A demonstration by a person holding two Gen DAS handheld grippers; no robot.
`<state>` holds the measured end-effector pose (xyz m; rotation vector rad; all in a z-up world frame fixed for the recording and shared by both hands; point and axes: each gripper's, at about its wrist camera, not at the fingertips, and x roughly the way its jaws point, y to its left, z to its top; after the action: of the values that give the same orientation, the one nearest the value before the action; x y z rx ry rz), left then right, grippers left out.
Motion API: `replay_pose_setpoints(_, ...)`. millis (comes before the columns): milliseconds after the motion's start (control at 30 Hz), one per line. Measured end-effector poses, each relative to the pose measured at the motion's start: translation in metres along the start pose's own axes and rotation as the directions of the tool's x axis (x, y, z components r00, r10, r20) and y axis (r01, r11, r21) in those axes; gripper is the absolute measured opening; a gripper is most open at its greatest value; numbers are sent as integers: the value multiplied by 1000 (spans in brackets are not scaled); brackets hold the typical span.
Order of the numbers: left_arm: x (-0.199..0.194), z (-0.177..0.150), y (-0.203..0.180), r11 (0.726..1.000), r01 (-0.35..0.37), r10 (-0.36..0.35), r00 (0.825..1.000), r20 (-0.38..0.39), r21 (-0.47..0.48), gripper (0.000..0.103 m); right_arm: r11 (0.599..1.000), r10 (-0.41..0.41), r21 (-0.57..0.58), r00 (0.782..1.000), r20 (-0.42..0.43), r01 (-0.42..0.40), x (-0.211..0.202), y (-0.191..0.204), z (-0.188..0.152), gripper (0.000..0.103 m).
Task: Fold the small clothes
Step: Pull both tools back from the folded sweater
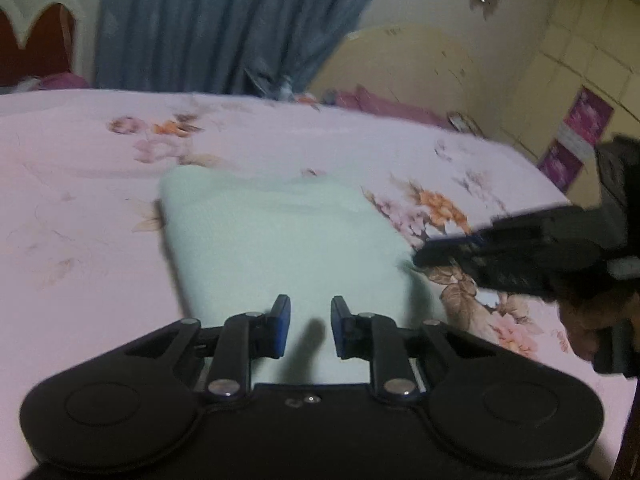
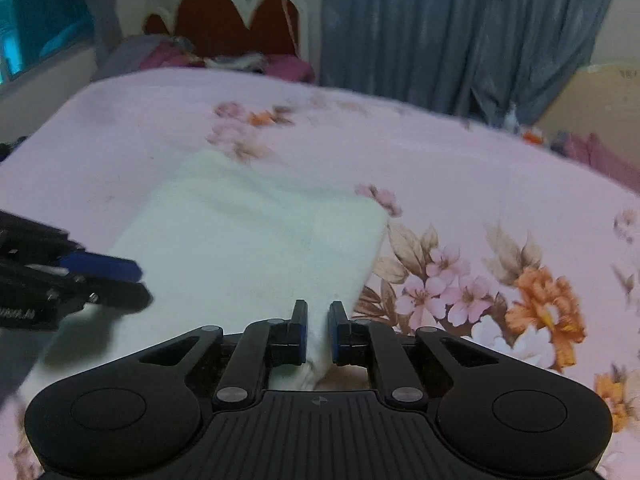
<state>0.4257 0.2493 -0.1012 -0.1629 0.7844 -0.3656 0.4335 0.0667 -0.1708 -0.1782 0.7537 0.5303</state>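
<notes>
A pale white folded garment (image 1: pixel 280 240) lies flat on the pink floral bedsheet (image 1: pixel 80 208). My left gripper (image 1: pixel 311 312) hovers over its near edge, the blue pads a narrow gap apart with only cloth and shadow showing below them. From the right, my right gripper (image 1: pixel 420 254) reaches the garment's right edge. In the right wrist view the garment (image 2: pixel 248 240) stretches away ahead, and my right gripper (image 2: pixel 318 316) has its pads pressed on a raised fold of the near right corner. At the cloth's left edge sits the left gripper (image 2: pixel 142 284).
A red and cream headboard (image 2: pixel 240 20) with a heap of purple clothes (image 2: pixel 280 66) stands at the bed's far end. Blue curtains (image 1: pixel 220 20) hang behind the bed. Purple boxes (image 1: pixel 580 136) sit by the yellow wall at the right.
</notes>
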Motion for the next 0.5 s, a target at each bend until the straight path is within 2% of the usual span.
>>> replay_pose_setpoints(100, -22, -24, -7, 999, 0, 1, 1000, 15, -40, 20, 997, 65, -45, 998, -4, -65, -27, 27, -16, 9)
replay_pose_setpoints(200, -28, -50, -16, 999, -34, 33, 999, -10, -42, 15, 990, 99, -98, 994, -47, -104, -36, 47, -42, 9)
replay_pose_setpoints(300, -25, -67, -20, 997, -39, 37, 999, -40, -60, 15, 990, 72, -117, 993, -94, -83, -25, 51, -61, 9)
replay_pose_setpoints(367, -21, -72, -24, 997, -62, 60, 997, -38, -48, 15, 991, -31, -135, 995, -99, 17, -14, 45, -72, 9)
replay_pose_setpoints(433, -18, -71, -24, 995, -82, 80, 996, -39, -60, 16, 998, -19, -67, 995, -96, 13, -11, 33, -73, 9)
replay_pose_setpoints(500, -19, -71, -31, 993, -106, 104, 994, -41, -53, 16, 998, -22, -65, 995, -96, 16, -10, 33, -74, 9)
